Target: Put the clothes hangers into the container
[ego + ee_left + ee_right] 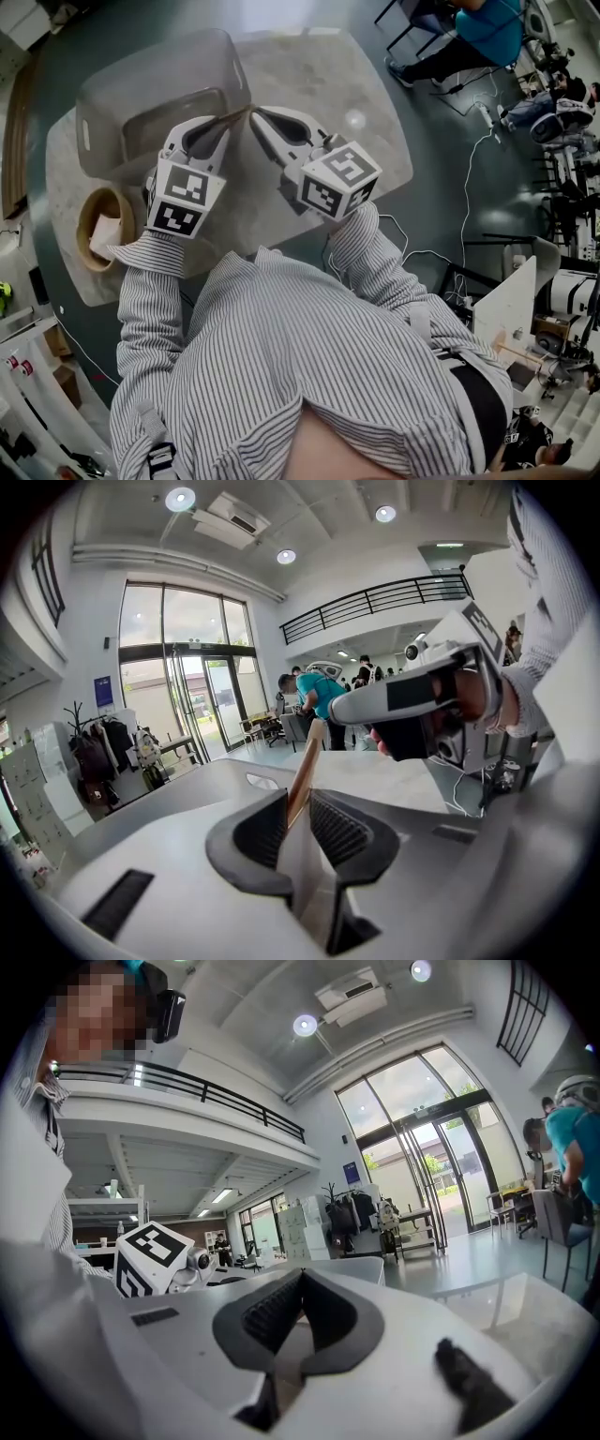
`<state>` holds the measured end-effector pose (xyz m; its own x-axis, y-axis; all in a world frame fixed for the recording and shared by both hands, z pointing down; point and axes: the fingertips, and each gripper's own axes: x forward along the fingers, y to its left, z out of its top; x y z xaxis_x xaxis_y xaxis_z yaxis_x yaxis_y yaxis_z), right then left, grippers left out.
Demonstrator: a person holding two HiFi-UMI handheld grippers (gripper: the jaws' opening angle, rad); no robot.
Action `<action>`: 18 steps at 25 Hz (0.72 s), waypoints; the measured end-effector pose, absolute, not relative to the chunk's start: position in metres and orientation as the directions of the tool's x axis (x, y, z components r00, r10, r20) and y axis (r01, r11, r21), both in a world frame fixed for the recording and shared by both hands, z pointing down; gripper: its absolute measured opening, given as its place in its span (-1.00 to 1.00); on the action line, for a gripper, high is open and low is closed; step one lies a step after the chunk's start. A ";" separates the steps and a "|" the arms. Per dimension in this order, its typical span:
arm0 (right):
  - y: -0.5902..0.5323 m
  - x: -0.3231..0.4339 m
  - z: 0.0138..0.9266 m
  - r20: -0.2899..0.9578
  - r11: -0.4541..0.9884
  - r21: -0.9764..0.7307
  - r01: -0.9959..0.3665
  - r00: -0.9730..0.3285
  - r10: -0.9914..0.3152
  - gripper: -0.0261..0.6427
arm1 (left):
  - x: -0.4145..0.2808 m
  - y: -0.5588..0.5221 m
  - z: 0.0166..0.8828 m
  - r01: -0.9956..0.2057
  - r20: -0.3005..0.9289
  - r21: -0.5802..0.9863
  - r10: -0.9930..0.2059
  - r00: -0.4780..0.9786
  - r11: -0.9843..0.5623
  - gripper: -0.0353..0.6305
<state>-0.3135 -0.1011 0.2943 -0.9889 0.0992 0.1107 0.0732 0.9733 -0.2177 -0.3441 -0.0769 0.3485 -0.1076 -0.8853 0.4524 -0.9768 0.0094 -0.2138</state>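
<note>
1. Hanger (305,761), wooden, sits b/w jaws of L tool (226,121), at near corner of bin (103,94) on bench (309,84); not inside yet.
2. L tool: jaws part-open; hanger leans on one pad w/ a gap at the other, so it looks loose, not pinched.
3. R tool (256,114): jaws together, nothing b/w them; tip just beside hanger's far end.
4. Progress: no hanger seen in bin. I judge this one is at the drop-in step. No other hangers in view, so what's left can't be told.
5. Writing: none legible. Only black-white square markers (185,194) on the tools; blue wall sign (103,691) too small to read.
</note>
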 end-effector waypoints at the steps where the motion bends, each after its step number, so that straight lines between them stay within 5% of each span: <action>1: -0.101 -0.314 0.295 0.112 0.973 -0.218 0.072 -0.989 0.099 -0.88 | -0.345 -0.076 0.349 -0.977 0.452 -0.213 -0.885 -0.108 0.011 -0.70; 18: -0.069 -0.324 0.290 0.106 0.970 -0.217 0.112 -0.985 0.138 -0.88 | -0.343 -0.029 0.311 -0.989 0.322 -0.093 -0.936 -0.139 0.114 -0.71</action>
<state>-0.3236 -0.0692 0.2900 -0.9848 0.1379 0.1059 0.1124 0.9697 -0.2170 -0.3429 -0.0287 0.3106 -0.1386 -0.9364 0.3225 -0.9891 0.1145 -0.0927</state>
